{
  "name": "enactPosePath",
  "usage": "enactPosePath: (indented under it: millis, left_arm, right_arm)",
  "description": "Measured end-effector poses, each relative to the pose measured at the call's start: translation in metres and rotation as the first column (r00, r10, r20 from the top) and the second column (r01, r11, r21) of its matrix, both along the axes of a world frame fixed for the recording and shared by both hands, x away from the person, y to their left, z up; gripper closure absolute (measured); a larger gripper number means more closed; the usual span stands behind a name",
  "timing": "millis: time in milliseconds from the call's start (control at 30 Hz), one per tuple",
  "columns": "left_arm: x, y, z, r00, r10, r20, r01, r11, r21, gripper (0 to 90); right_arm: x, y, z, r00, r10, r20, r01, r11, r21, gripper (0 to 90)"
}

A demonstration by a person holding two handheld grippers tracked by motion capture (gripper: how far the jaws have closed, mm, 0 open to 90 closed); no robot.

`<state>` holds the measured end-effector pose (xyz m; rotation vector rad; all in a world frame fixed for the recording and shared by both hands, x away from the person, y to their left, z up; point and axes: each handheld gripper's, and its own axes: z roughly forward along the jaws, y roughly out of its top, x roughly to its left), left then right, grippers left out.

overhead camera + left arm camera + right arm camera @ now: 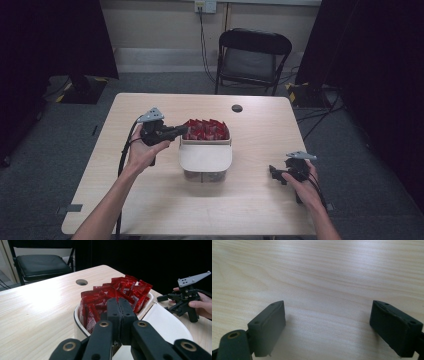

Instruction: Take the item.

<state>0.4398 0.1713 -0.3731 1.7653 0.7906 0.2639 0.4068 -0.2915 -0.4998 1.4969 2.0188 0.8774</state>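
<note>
A white oval box (206, 160) stands mid-table. Its far half is packed with red sachets (206, 129) standing on edge, and a white lid (205, 155) covers its near half. My left gripper (185, 131) hovers at the box's left far corner, shut, with nothing between its jaws. In the left gripper view, the closed tips (121, 303) sit just above the red sachets (117, 293) and the box rim (77, 321). My right gripper (273, 174) rests low over the bare table (324, 272) to the box's right, jaws wide open (328, 325) and empty.
A round cable hole (237, 108) lies in the tabletop behind the box. A black folding chair (254, 52) stands beyond the far edge. Dark curtains flank both sides. The right hand and its gripper (167, 303) appear past the lid (166, 326).
</note>
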Motion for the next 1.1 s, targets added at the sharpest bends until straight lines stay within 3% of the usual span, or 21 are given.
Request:
enactPosePath:
  millis: [200,433,700,1100]
  left_arm:
    - [-0.001,0.002,0.003,0.9999,-0.011,0.001,0.011,0.9999,-0.012,89.3]
    - [0.0,0.007,0.007,0.9991,-0.025,-0.034,0.022,0.9968,-0.077,89.2]
    - [-0.003,0.005,0.014,0.9993,-0.033,0.015,0.034,0.9987,-0.037,89.7]
    - [-0.008,0.009,0.027,0.9979,-0.042,0.049,0.045,0.9966,-0.069,89.7]
  right_arm:
    - [0.0,0.0,0.0,1.0,0.0,0.0,0.0,1.0,-0.001,12.6]
    - [0.0,0.0,0.0,1.0,0.0,0.0,0.0,1.0,-0.001,12.6]
    - [0.0,0.0,0.0,1.0,0.0,0.0,0.0,1.0,-0.001,12.6]
    - [0.0,0.0,0.0,1.0,0.0,0.0,0.0,1.0,-0.001,12.6]
